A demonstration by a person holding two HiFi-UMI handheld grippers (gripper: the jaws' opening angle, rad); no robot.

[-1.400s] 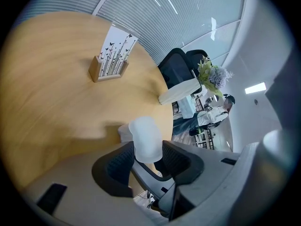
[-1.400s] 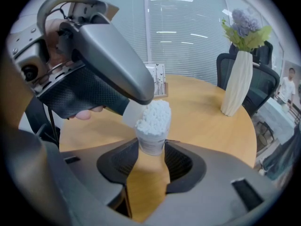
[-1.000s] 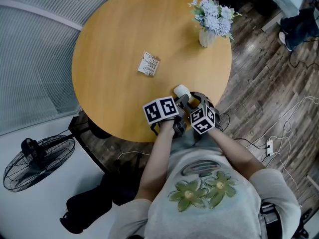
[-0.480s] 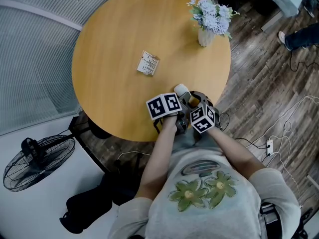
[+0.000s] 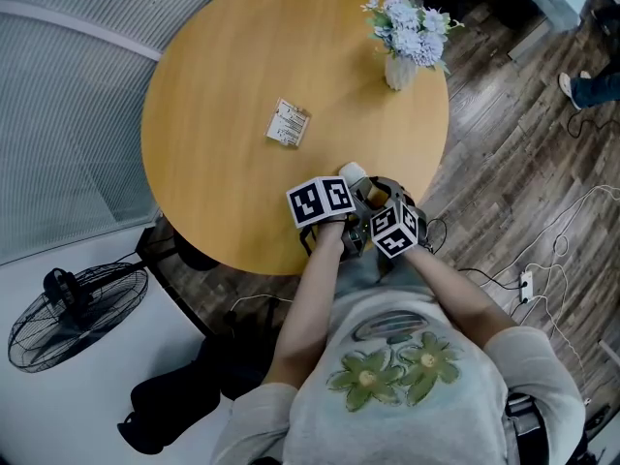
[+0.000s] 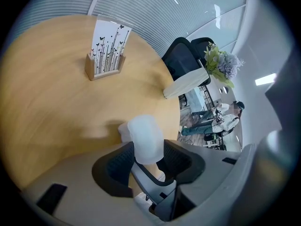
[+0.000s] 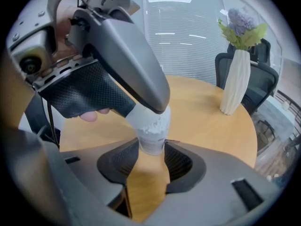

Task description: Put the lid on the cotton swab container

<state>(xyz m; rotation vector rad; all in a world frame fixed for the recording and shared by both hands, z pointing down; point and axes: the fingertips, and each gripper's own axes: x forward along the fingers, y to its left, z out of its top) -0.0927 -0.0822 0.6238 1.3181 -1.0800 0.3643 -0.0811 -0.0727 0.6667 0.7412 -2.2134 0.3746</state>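
The left gripper [image 6: 147, 149] has the lid [image 6: 146, 134] between its jaws. The lid is a small frosted plastic cap, rounded on top, and a ribbed black pad lies against each of its sides. Those jaws have just been opening a touch, yet the pads look to be in contact, so I read it as a light clamp rather than a release. The lid meets the cotton swab container [image 7: 151, 132], a narrow translucent tube packed with white fluffy tips. The right gripper [image 7: 151, 149] pinches the tube's lower end. Both pieces are held together just over the near rim of the round table [image 5: 223, 95]; whether the lid is pushed fully home I cannot tell.

By its looks the container is very light and thin-walled. It seems stiff enough to keep its shape but likely to flex or go oval under a hard squeeze, which would spoil the lid's fit. The smooth plastic is probably slippery, so the textured pads matter. The best hold seems to be low on the body for one gripper and on the lid's straight sides for the other — that leaves the seam free and keeps the two pieces on one axis.

The table is smooth pale wood with a soft sheen. Toward its middle a little wooden stand [image 6: 106, 48] holds an upright card printed with black grasses and butterflies. At the far right stands a white ribbed vase [image 7: 235, 81] — slim, slightly flared, carrying soft lilac flowers [image 7: 242, 25].
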